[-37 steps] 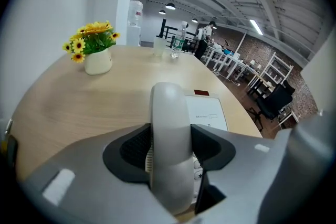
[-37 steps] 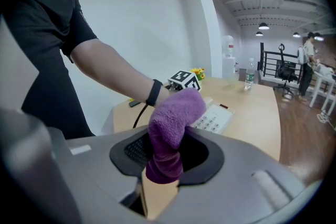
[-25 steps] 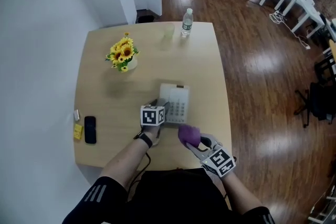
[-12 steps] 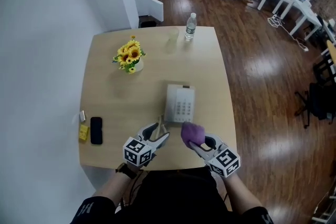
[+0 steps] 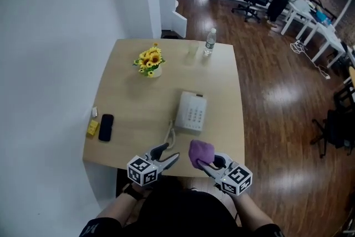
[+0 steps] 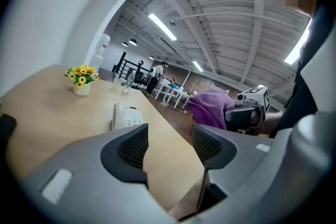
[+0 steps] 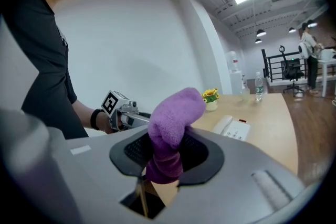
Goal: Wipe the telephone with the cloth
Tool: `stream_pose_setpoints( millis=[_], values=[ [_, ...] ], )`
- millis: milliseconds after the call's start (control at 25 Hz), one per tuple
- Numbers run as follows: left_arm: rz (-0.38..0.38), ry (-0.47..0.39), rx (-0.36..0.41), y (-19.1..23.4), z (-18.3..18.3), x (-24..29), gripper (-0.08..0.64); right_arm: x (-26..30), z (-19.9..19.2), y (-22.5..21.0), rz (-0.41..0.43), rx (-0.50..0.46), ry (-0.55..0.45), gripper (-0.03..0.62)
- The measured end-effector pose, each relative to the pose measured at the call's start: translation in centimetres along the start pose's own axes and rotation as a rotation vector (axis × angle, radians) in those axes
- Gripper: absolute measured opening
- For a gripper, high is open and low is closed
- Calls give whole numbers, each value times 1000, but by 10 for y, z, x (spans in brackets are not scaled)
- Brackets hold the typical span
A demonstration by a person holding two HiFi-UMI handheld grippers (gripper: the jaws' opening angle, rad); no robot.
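Note:
A white telephone [image 5: 191,111] lies flat near the middle of the wooden table [image 5: 138,102], also seen in the left gripper view [image 6: 125,116] and in the right gripper view [image 7: 231,127]. My right gripper [image 5: 204,161] hovers at the table's near edge, shut on a bunched purple cloth [image 5: 199,152] [image 7: 170,128] that sticks up between its jaws. To its left my left gripper [image 5: 168,154] is open and holds nothing, with bare table showing between its jaws [image 6: 169,147]. Both grippers are short of the telephone and apart from it.
A vase of sunflowers [image 5: 150,60], a water bottle [image 5: 209,41] and a clear glass [image 5: 192,51] stand at the far end. A black phone [image 5: 106,127] and a small yellow item [image 5: 92,129] lie at the left edge. Beyond are office chairs and desks.
Both grippers have drawn back from the telephone toward the table's near edge. The left gripper, earlier beside the telephone, is now apart from it. The cloth stays in the right gripper.

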State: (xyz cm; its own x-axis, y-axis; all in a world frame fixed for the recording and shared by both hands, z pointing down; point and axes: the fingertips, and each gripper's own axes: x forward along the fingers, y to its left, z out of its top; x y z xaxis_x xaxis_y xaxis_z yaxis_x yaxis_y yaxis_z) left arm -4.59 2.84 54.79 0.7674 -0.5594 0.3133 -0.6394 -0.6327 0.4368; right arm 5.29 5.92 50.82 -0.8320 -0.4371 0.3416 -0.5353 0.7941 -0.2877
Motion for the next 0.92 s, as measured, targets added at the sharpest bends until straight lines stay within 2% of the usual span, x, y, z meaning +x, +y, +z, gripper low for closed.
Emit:
stream_pose_setpoints(
  millis=[200, 400, 920],
  values=[
    [-46, -30, 22, -64, -11, -8, 255, -47, -19, 26, 7, 10, -34, 130],
    [-38, -38, 39, -103, -28, -19, 250, -82, -45, 48, 14, 45, -41, 130],
    [-15, -77, 64, -149, -42, -44, 249, -132, -55, 80, 23, 14, -79, 130]
  ],
)
